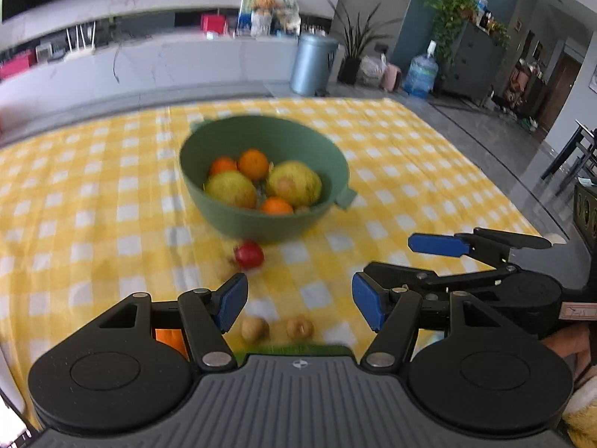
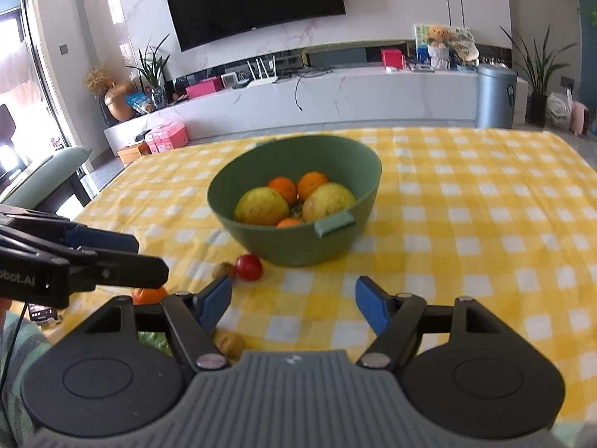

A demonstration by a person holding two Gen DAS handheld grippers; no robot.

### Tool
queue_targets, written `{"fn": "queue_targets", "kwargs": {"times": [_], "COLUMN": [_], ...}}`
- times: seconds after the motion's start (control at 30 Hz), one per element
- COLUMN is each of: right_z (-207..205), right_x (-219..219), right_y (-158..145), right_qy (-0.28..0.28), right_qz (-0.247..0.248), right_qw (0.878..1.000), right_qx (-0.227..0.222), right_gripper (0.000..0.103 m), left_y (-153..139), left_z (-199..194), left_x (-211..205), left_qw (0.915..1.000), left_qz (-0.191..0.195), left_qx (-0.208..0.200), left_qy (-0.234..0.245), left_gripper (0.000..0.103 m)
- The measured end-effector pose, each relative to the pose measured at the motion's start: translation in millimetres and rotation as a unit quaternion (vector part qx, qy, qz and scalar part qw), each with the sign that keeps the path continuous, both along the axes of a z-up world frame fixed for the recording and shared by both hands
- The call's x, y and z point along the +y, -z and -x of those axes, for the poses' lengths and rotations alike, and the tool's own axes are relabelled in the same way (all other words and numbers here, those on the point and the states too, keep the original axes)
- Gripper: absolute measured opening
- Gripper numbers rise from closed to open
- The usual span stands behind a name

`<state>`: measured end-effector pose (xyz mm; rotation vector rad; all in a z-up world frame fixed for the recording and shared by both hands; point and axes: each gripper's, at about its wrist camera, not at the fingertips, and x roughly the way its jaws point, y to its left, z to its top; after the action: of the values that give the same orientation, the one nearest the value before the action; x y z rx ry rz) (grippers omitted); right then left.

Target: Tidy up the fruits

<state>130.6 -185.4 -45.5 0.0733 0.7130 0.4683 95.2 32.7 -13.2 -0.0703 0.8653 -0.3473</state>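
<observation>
While the green bowl (image 2: 294, 201) already holds pears and oranges, a red fruit (image 2: 249, 267) and small brown ones (image 1: 255, 329) wait on the bench (image 2: 466, 231). Both the left hand-held gripper (image 1: 298, 304) and right hand-held gripper (image 2: 293, 304) are open and empty.

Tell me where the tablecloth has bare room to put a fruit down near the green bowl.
The yellow checked tablecloth is bare to the right of the green bowl and behind it to the far edge. It is crowded in front of the bowl on the left: a red fruit, small brown fruits and an orange lie there.
</observation>
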Motion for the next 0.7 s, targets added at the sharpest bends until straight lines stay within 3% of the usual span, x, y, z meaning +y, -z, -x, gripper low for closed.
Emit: {"fn": "queue_targets", "kwargs": {"times": [0.27, 0.33, 0.5, 0.7], "right_z": [11.8, 15.0, 18.3, 22.0], "right_x": [3.1, 5.8, 15.2, 34.2], "right_y": [14.4, 17.8, 27.4, 36.2], "right_qy": [-0.005, -0.012, -0.041, -0.113], "right_qz": [-0.006, 0.000, 0.002, 0.011], "right_qw": [1.000, 0.999, 0.998, 0.992], "right_qx": [0.030, 0.033, 0.045, 0.060], "right_gripper": [0.070, 0.064, 0.049, 0.048], "left_y": [15.0, 18.4, 23.9, 26.1], "left_z": [10.5, 12.8, 16.6, 20.4], "left_x": [15.3, 15.2, 7.3, 5.0], "left_qw": [0.9977, 0.9971, 0.9974, 0.9965], "left_qz": [0.015, 0.012, -0.014, -0.026], "left_qx": [0.049, 0.054, 0.056, 0.065], "left_qy": [-0.045, -0.053, -0.043, -0.045], "left_gripper": [0.075, 0.075, 0.074, 0.074]}}
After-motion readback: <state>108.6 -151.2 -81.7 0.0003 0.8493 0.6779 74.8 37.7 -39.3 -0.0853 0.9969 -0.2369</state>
